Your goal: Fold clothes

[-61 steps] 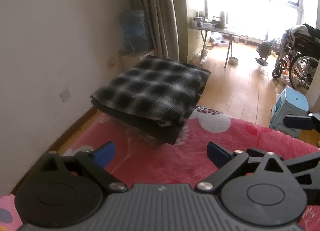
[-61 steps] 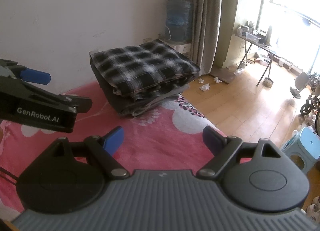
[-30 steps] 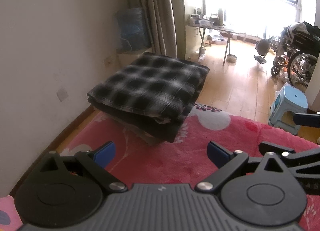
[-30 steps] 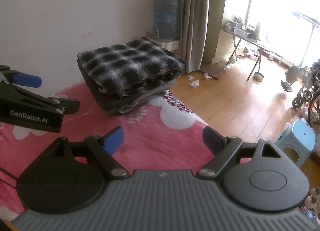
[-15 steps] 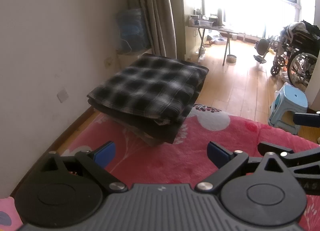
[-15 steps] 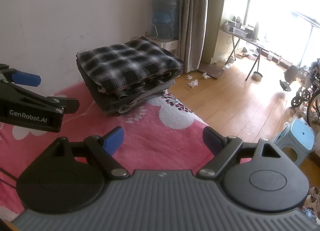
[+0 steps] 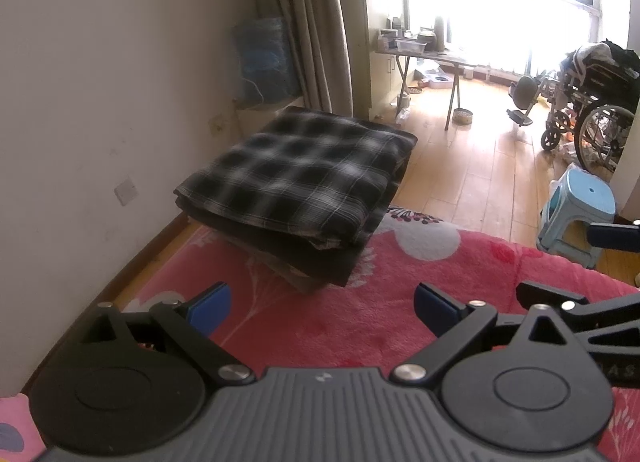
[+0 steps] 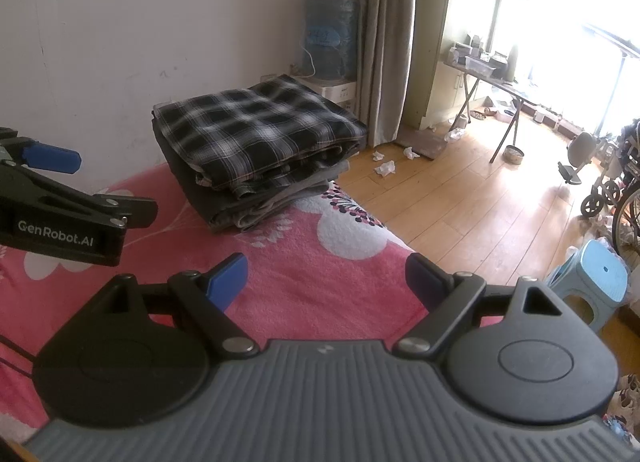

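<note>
A stack of folded clothes, with a black-and-white plaid garment (image 7: 304, 174) on top of dark and grey pieces, sits on the far corner of a pink floral blanket (image 7: 360, 314). It shows in the right wrist view too (image 8: 256, 134). My left gripper (image 7: 322, 306) is open and empty, held above the blanket short of the stack. My right gripper (image 8: 326, 278) is open and empty, also short of the stack. The left gripper's side (image 8: 64, 206) shows at the left of the right wrist view.
A white wall (image 7: 100, 82) runs along the left. Beyond the blanket lies a wooden floor (image 8: 472, 198) with a blue stool (image 7: 576, 210), a wheelchair (image 7: 592, 102), a folding table (image 7: 432, 58), curtains (image 8: 392, 30) and a water bottle (image 8: 330, 38).
Both grippers shifted slightly, then held nearly still; the stack drifted a little in view. Both stay open and empty.
</note>
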Demonstrator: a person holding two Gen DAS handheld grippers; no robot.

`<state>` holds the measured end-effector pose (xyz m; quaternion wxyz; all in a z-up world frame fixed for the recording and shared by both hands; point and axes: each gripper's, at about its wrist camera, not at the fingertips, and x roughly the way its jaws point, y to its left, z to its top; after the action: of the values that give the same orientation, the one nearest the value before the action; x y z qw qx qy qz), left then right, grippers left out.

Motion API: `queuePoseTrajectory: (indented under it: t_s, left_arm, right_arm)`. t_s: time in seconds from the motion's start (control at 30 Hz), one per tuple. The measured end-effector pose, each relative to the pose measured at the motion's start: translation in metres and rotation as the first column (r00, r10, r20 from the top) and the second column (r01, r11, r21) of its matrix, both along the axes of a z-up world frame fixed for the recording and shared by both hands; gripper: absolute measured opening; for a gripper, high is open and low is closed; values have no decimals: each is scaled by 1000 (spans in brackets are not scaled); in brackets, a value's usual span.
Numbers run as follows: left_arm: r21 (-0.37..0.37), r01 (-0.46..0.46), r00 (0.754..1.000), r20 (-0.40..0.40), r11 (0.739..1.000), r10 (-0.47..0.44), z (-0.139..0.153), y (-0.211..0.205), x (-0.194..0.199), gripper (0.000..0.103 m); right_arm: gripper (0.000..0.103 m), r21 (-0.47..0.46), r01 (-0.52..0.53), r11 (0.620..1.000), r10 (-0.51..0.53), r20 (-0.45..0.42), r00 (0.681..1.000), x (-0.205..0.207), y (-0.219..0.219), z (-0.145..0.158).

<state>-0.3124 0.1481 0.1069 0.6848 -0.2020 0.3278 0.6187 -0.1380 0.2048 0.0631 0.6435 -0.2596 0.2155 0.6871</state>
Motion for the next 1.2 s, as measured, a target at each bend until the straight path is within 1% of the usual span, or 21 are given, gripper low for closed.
queuePoseTrajectory:
  t_s: [1.2]
  left_arm:
    - [-7, 7, 1000, -5, 1000, -8, -1, -2, 2, 99]
  right_arm:
    - [86, -4, 15, 1000, -15, -3, 1000, 2, 0, 0]
